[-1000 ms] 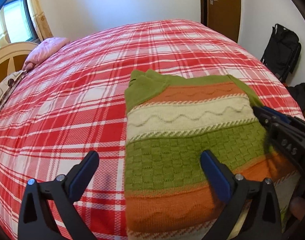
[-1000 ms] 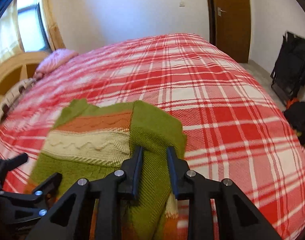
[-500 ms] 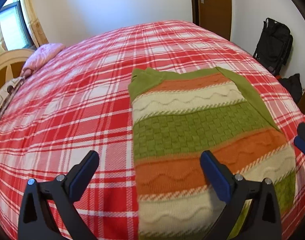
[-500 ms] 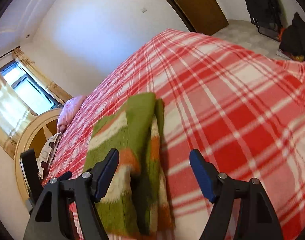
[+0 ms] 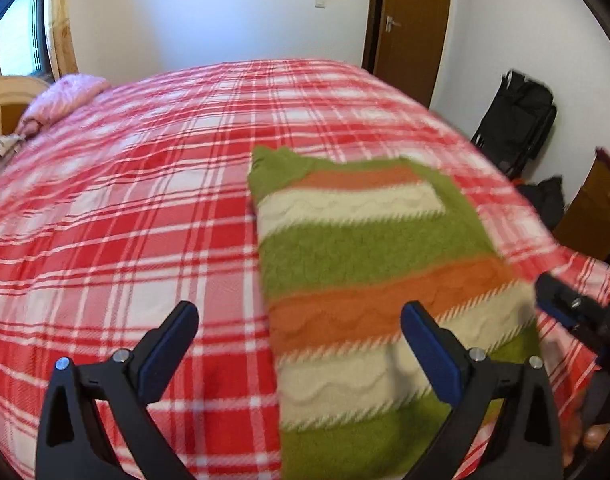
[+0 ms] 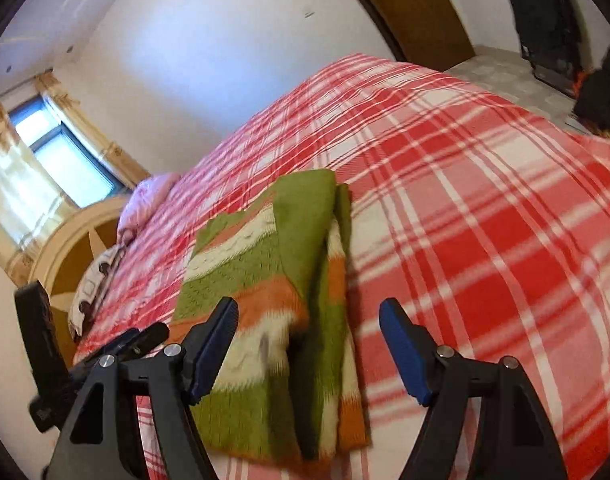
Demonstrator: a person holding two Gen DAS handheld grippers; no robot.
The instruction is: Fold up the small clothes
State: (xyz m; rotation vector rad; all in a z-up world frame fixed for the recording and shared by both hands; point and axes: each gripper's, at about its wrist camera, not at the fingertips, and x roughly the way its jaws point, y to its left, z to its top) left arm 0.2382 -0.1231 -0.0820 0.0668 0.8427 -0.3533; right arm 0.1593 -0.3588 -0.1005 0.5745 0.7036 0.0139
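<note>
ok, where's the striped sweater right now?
The striped sweater lies folded on the red plaid bedspread, right of centre in the left wrist view. It sits ahead of the open left gripper, with the open right gripper at its right edge.

The sweater's [image 5: 369, 280] near hem runs off the frame; its stripes blur.

Chunky knitted sweater [image 5: 369, 276] on woven plaid bedspread [image 5: 125, 216].

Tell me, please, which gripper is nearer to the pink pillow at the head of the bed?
Left, probably. The left gripper hangs over the striped knitted sweater's pillow-side edge; the right gripper is over its opposite edge. The pink pillow is far from both.
</note>
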